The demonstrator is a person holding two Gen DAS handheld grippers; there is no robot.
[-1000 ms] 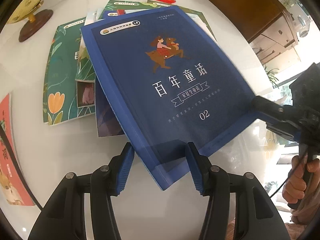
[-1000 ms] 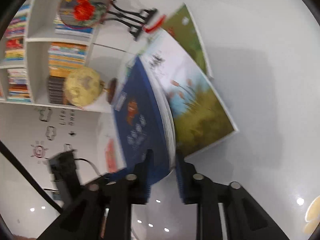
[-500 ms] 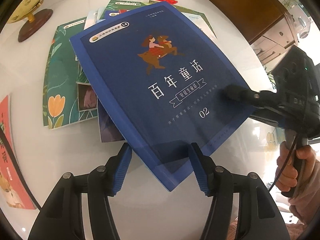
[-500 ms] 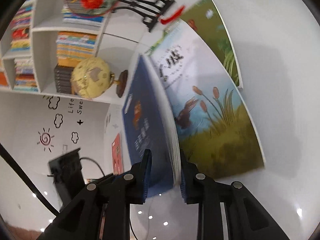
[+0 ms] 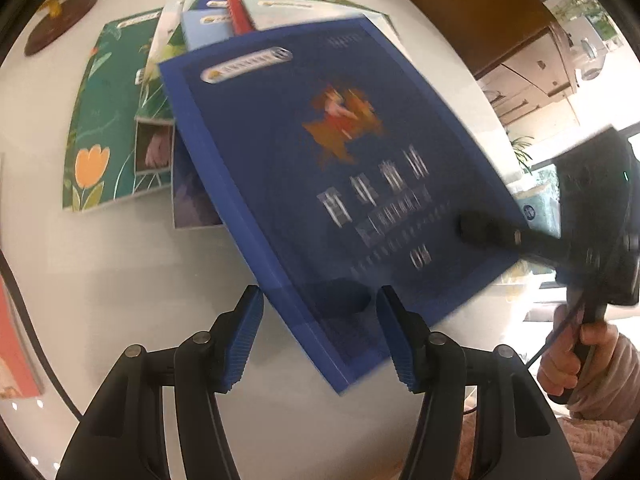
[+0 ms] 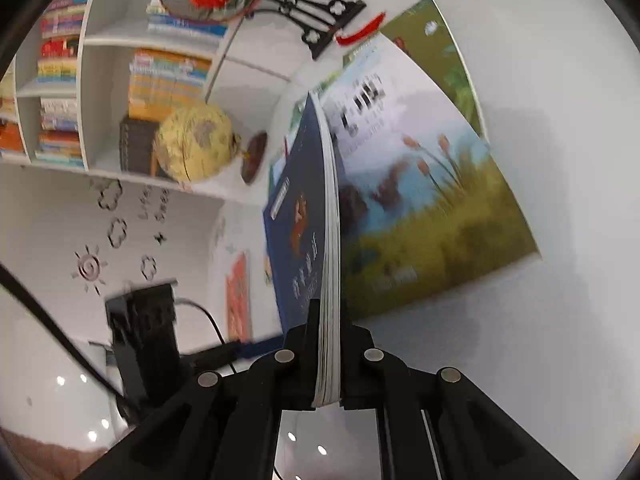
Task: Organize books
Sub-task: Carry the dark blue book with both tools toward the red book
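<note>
A dark blue book (image 5: pixel 332 184) with a deer rider on its cover is tilted above a loose pile of books (image 5: pixel 120 120) on the white table. My right gripper (image 6: pixel 328 344) is shut on the blue book (image 6: pixel 304 216) at its page edge; it shows in the left wrist view (image 5: pixel 492 236) clamping the book's right side. My left gripper (image 5: pixel 320 332) is open, its blue pads either side of the book's near corner, not gripping it.
A globe (image 6: pixel 192 140) and a fan stand (image 6: pixel 312 12) stand at the table's back. A red book (image 5: pixel 16 344) lies at the far left. A bookshelf (image 6: pixel 80 80) is behind. A green landscape book (image 6: pixel 420 208) lies under the blue one.
My right gripper has closed tight on the blue book's edge and lifted it. The book has tilted and shifted toward the right. My left gripper stays open.
</note>
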